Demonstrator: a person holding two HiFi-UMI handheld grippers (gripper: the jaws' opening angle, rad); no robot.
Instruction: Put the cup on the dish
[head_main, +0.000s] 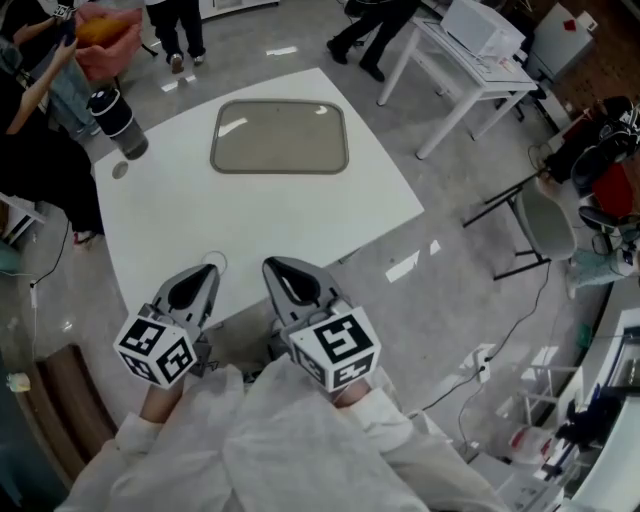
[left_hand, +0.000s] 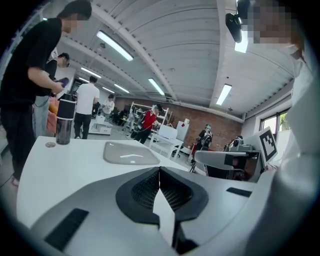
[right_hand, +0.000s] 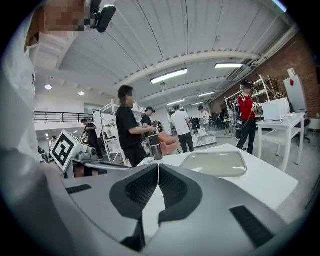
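Note:
A dark tumbler cup (head_main: 118, 123) stands upright at the far left corner of the white table (head_main: 200, 220). It also shows in the left gripper view (left_hand: 63, 122) and in the right gripper view (right_hand: 155, 146). The dish, a flat greyish rectangular tray (head_main: 280, 137) (left_hand: 131, 153) (right_hand: 214, 164), lies empty at the far middle of the table. My left gripper (head_main: 210, 268) (left_hand: 159, 170) and right gripper (head_main: 272, 265) (right_hand: 158, 166) hover side by side over the near table edge. Both are shut with nothing between the pads, well short of cup and dish.
A small round disc (head_main: 120, 171) lies on the table near the cup. A person in black (left_hand: 30, 85) stands close by the table's left corner, with others behind. A white desk (head_main: 470, 60) and a chair (head_main: 545, 225) stand to the right, off the table.

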